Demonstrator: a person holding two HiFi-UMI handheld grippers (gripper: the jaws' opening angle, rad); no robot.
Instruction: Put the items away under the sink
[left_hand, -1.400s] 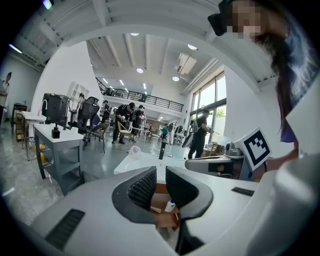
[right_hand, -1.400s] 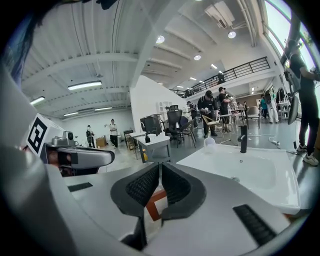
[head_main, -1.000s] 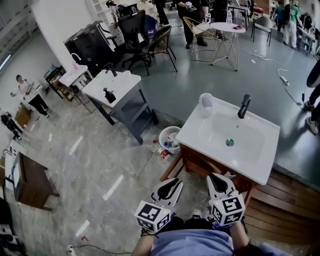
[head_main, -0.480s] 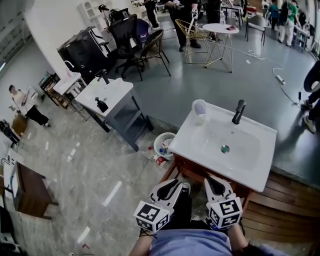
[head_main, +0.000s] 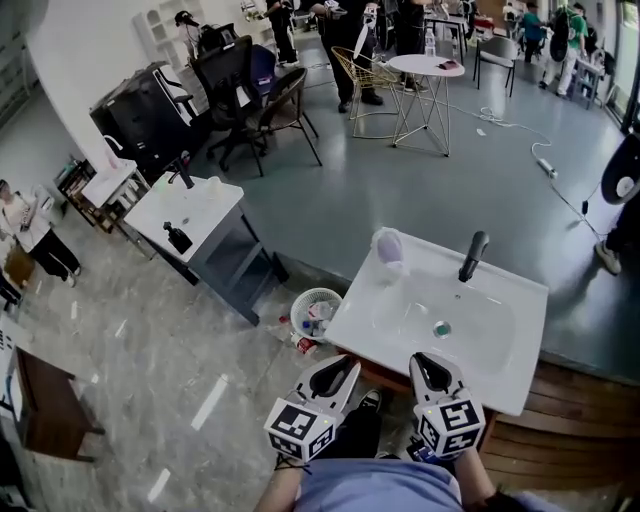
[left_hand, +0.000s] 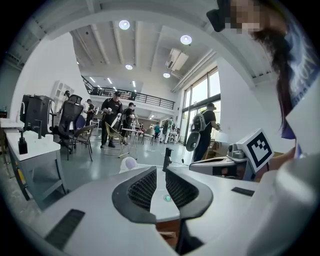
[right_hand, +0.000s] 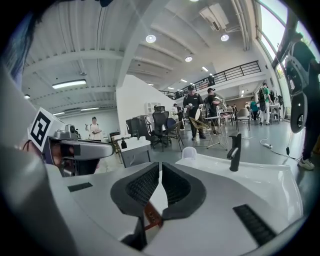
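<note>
A white sink basin (head_main: 500, 385) with a black faucet (head_main: 472, 255) and a pale cup (head_main: 388, 245) on its far left corner stands on a brown wooden cabinet (head_main: 381, 373). Both grippers are held low at the basin's near edge. My left gripper (head_main: 345, 366) is shut with nothing in it, and its jaws (left_hand: 161, 170) point over the basin toward the faucet (left_hand: 167, 157). My right gripper (head_main: 424, 362) is also shut and empty, aimed (right_hand: 160, 165) along the basin, with the faucet (right_hand: 234, 151) and cup (right_hand: 189, 153) ahead. The inside of the cabinet is hidden.
A white waste basket (head_main: 315, 312) with litter sits on the floor left of the cabinet. A second sink stand (head_main: 190, 215) stands further left. A wooden deck (head_main: 575, 425) runs at the right. Chairs, a round table (head_main: 427, 66) and several people fill the background.
The sink has drawn nearer to me and now lies just beyond both grippers. The grippers keep their pose and stay shut.
</note>
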